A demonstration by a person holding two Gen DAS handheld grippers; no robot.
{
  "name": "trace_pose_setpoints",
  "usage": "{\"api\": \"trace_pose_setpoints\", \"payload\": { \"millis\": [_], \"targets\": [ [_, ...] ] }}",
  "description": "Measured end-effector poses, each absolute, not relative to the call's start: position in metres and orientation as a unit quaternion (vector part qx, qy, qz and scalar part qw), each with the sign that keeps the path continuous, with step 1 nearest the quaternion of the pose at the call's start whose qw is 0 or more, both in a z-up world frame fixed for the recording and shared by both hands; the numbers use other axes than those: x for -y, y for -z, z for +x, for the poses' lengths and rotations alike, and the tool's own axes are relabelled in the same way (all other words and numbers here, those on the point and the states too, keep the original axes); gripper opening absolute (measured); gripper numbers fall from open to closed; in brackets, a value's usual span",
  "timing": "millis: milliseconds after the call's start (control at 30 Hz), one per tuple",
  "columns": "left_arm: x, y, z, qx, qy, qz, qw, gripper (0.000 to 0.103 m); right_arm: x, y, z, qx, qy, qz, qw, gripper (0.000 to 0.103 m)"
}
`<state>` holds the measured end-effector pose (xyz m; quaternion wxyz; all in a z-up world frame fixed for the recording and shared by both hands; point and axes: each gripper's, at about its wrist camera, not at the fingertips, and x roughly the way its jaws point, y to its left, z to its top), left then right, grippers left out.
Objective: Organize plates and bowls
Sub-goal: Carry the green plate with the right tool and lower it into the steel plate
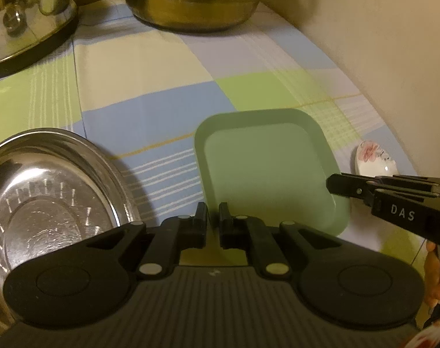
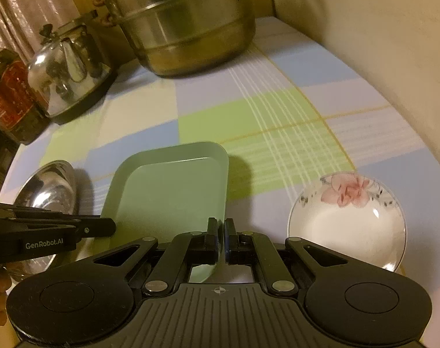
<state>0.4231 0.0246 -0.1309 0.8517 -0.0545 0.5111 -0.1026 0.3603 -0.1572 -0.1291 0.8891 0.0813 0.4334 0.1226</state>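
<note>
A pale green square plate (image 1: 263, 165) lies on the checked tablecloth, between both grippers. My left gripper (image 1: 213, 210) is shut on the plate's near left rim, which sits between its fingers. In the right wrist view the same plate (image 2: 167, 191) has its right rim pinched by my shut right gripper (image 2: 221, 224). Each gripper also shows in the other's view, clamped on an opposite edge: the right gripper (image 1: 331, 185) and the left gripper (image 2: 111, 227). A steel bowl (image 1: 46, 203) sits left of the plate. A white bowl with a pink flower (image 2: 347, 220) sits to its right.
A large steel pot (image 2: 185, 29) and a shiny kettle (image 2: 69, 66) stand at the back of the table. A dark jar with a red label (image 2: 8, 92) is at the far left. A cream wall (image 1: 379, 43) runs along the right side.
</note>
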Motion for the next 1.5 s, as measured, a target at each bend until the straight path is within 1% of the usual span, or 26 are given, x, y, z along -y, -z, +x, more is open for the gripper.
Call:
{"api": "trace_pose_setpoints", "payload": {
  "millis": [367,767,1100,1500],
  "targets": [
    [-0.055,0.097,0.392,-0.483,0.079,-0.086,0.868,0.006,0.137,0.101,0.351,-0.422,-0.163,0.081,0.888,0.004],
    [-0.111,0.07,0.343,-0.459,0.019,-0.119,0.88,0.006,0.081,0.087,0.344,-0.421,-0.228,0.06,0.876,0.004],
    [-0.162,0.071,0.32,-0.453,-0.045,-0.145,0.879,0.006,0.017,0.099,0.348,-0.435,-0.275,0.035,0.857,0.004],
    [-0.202,0.092,0.314,-0.467,-0.077,-0.157,0.867,0.006,-0.03,0.119,0.36,-0.465,-0.285,0.018,0.838,0.005]
  ]
}}
